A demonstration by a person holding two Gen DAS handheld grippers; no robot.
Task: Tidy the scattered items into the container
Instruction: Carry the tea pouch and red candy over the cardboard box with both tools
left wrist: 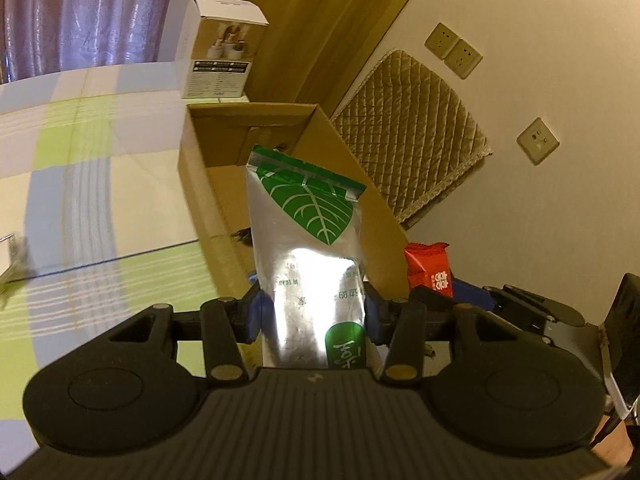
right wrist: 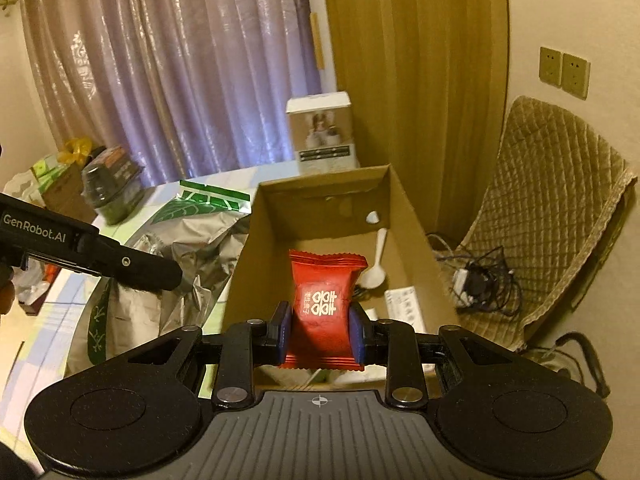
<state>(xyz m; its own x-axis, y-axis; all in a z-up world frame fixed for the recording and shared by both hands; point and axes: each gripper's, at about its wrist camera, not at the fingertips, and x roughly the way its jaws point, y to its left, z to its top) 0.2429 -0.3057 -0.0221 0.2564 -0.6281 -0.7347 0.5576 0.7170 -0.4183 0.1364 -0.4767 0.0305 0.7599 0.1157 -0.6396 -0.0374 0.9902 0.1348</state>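
My left gripper (left wrist: pixel 313 312) is shut on a silver foil pouch (left wrist: pixel 308 248) with a green leaf print, held upright in front of the open cardboard box (left wrist: pixel 196 168). My right gripper (right wrist: pixel 322 330) is shut on a small red snack packet (right wrist: pixel 325 300), held over the near end of the cardboard box (right wrist: pixel 248 264). Inside that box lie a white plastic spoon (right wrist: pixel 376 272) and some white paper items (right wrist: pixel 404 304). The right wrist view also shows the silver pouch (right wrist: pixel 200 248) to the left of the box with the left gripper's body (right wrist: pixel 92 256) across it. The red packet (left wrist: pixel 430 270) appears at the right of the left wrist view.
A white product carton (right wrist: pixel 324 136) stands behind the box on the checked tablecloth (left wrist: pixel 80 160). A quilted chair (right wrist: pixel 552 208) with tangled cables (right wrist: pixel 480 280) sits to the right. Jars and bags (right wrist: pixel 108 188) crowd the table's far left. Curtains and a wall with sockets lie behind.
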